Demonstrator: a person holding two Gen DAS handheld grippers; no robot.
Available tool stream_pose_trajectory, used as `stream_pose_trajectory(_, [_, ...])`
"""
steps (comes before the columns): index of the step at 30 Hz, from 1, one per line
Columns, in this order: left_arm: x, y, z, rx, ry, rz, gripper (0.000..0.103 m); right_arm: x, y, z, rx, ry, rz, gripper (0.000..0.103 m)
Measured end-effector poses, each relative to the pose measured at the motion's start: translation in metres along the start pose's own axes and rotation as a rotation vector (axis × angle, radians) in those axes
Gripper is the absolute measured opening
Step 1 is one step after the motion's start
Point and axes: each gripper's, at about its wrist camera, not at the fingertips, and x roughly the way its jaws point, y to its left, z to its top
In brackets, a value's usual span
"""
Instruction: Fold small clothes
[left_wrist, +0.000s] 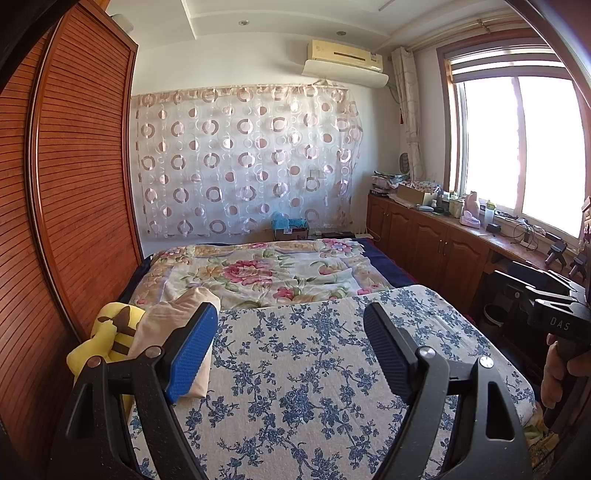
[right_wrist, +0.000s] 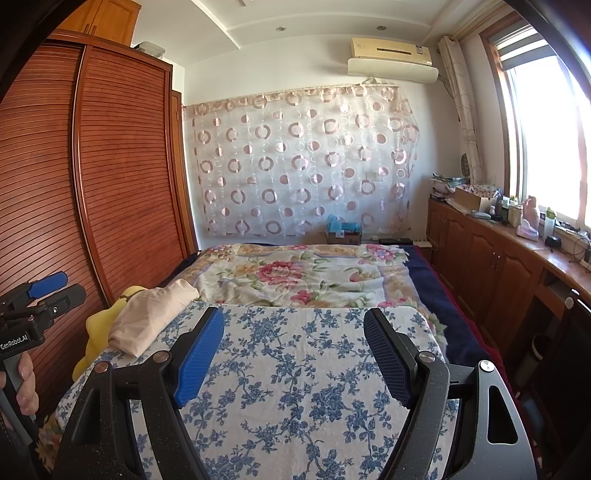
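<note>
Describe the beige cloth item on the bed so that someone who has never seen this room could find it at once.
Start at the bed and find the blue-flowered white mat on its near end. At the mat's left edge, by the wooden wardrobe, lies the beige cloth bundle. It is plain and pale, resting against a yellow plush toy, unlike the patterned bedding around it.

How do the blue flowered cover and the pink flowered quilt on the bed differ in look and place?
The blue cover has small blue sprigs on white; the pink quilt has large pink and yellow blooms on cream. The blue cover lies nearer the cameras, smooth and flat; the pink quilt lies beyond it, toward the curtain, with some wrinkles. Both are floral cloths spread on the bed.
</note>
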Motion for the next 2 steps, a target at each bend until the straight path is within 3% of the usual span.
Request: stream_pose_trajectory(2, [0.0002,0.0000,-0.0003,0.000,-0.001,0.001,0.082,0.0003,-0.0002,0.0002,0.000,-0.001,0.000,0.080])
